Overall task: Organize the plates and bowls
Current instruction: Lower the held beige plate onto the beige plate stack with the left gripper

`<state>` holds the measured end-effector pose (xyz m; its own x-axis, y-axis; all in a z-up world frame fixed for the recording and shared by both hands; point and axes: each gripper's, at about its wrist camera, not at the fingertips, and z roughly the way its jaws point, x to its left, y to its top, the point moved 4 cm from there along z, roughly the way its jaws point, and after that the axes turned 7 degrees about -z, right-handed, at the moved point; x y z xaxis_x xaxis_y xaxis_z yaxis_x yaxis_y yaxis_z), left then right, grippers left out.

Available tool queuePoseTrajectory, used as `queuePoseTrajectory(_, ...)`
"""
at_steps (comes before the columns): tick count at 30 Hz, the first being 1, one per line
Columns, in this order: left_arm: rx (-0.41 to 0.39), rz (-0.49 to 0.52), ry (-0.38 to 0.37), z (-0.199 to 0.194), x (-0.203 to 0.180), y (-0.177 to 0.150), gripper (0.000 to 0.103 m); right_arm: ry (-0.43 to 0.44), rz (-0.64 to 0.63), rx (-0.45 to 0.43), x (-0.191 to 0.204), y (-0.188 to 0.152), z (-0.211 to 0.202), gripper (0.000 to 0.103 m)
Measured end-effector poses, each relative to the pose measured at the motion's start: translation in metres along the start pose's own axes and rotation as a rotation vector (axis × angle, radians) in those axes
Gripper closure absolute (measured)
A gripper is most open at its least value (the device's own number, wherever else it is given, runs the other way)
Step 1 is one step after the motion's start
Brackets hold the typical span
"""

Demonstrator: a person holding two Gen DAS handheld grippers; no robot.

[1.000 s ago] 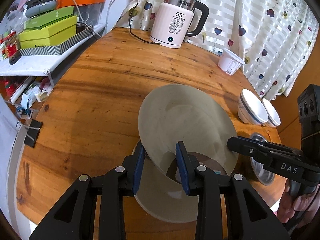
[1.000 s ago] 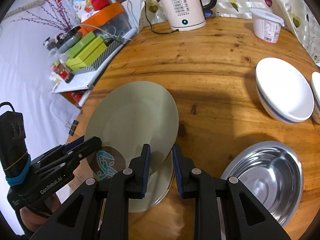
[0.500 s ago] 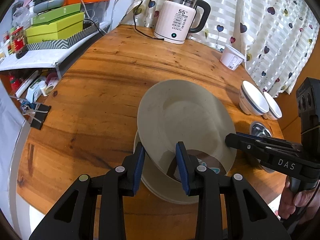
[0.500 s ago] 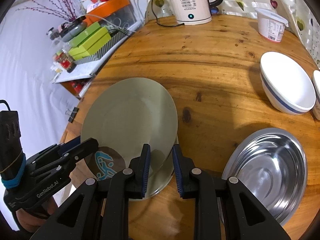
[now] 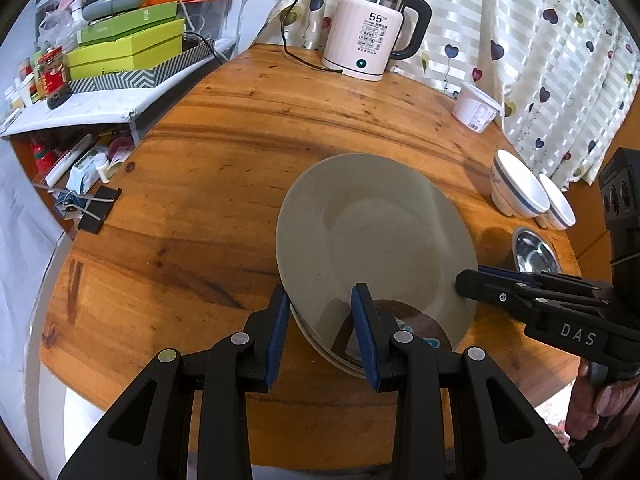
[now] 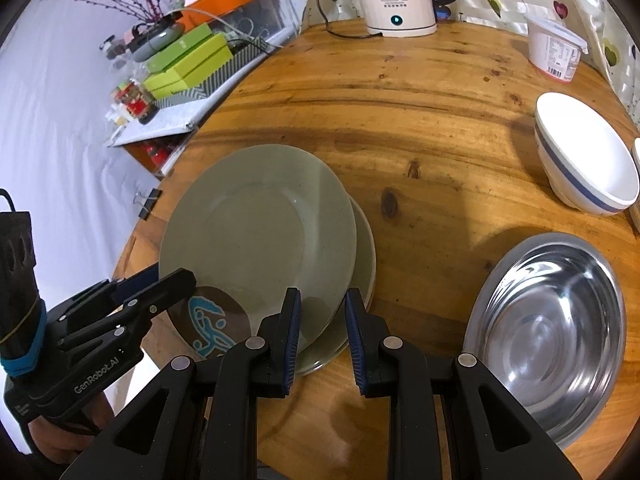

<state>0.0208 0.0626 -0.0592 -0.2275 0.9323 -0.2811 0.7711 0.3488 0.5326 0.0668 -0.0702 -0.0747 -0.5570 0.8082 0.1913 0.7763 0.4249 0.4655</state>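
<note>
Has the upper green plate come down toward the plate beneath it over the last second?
Yes. The upper green plate has lowered and flattened onto the lower plate, their overlap growing beside the wood knot.

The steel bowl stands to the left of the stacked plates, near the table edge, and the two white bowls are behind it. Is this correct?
Not quite: the steel bowl stands to the right of the stacked plates, not the left. The right wrist view shows it beside the right gripper, near the table edge. The white bowls do sit behind it.
</note>
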Motion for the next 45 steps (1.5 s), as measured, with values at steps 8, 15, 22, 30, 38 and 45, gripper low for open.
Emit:
queuePoseTrajectory(8,0.010,0.008,0.021,0.0052,-0.0018,-0.0038,0.067,-0.004,-0.010,0.007,0.0014,-0.0028,0.0016,0.081)
queuePoseTrajectory(15,0.019,0.012,0.030,0.0074,-0.0029,-0.0061,0.065,-0.005,-0.013,0.008,0.0039,-0.0030,0.0020,0.081)
queuePoseTrajectory(22,0.026,0.015,0.030,0.0096,-0.0050,-0.0082,0.062,-0.014,-0.021,0.008,0.0050,-0.0045,0.0013,0.079)
queuePoseTrajectory(30,0.023,0.023,0.034,0.0100,-0.0071,-0.0085,0.061,-0.032,-0.032,0.006,0.0041,-0.0059,0.0002,0.079)
queuePoseTrajectory(38,0.025,0.024,0.028,0.0098,-0.0078,-0.0079,0.060,-0.033,-0.036,-0.005,0.0030,-0.0048,-0.0031,0.079)
queuePoseTrajectory(45,0.008,0.020,0.026,0.0075,-0.0058,-0.0049,0.060,-0.037,-0.022,-0.015,-0.0025,-0.0048,-0.0068,0.079)
